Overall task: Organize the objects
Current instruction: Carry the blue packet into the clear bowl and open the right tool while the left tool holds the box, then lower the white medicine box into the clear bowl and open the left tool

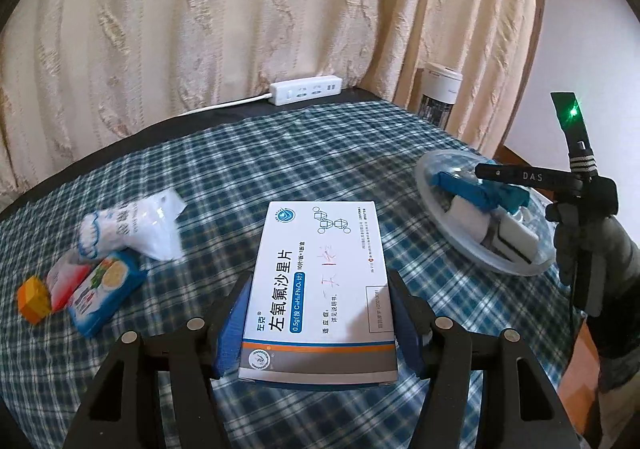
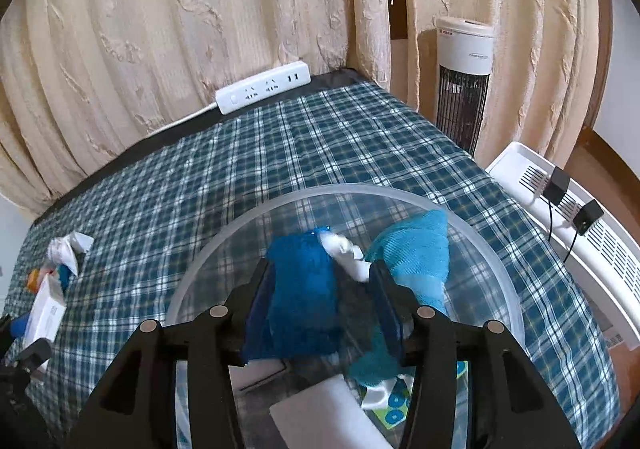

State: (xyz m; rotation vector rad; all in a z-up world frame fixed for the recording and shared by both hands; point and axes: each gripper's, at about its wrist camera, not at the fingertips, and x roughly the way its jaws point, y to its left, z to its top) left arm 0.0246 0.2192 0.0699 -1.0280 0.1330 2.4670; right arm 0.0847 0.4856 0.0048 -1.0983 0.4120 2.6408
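Note:
My left gripper [image 1: 318,289] is shut on a white medicine box [image 1: 320,289] with blue and orange stripes and holds it above the plaid tablecloth. My right gripper [image 2: 318,285] hangs over a clear round plastic basin [image 2: 208,261], its jaws set apart around a dark blue cloth pouch [image 2: 302,289]; whether they press it I cannot tell. The basin also holds a lighter blue cloth [image 2: 416,249], a small white item [image 2: 346,253] and a white box [image 2: 328,409]. In the left wrist view the basin [image 1: 448,233] sits at the right with the right gripper [image 1: 520,185] above it.
At the left lie a white plastic packet [image 1: 132,225], a blue snack packet [image 1: 106,289], a pink packet [image 1: 66,281] and an orange cube [image 1: 34,299]. A white power strip [image 2: 264,87] lies by the curtain. A tower fan [image 2: 464,77] and a white appliance [image 2: 580,241] stand beyond the table's right edge.

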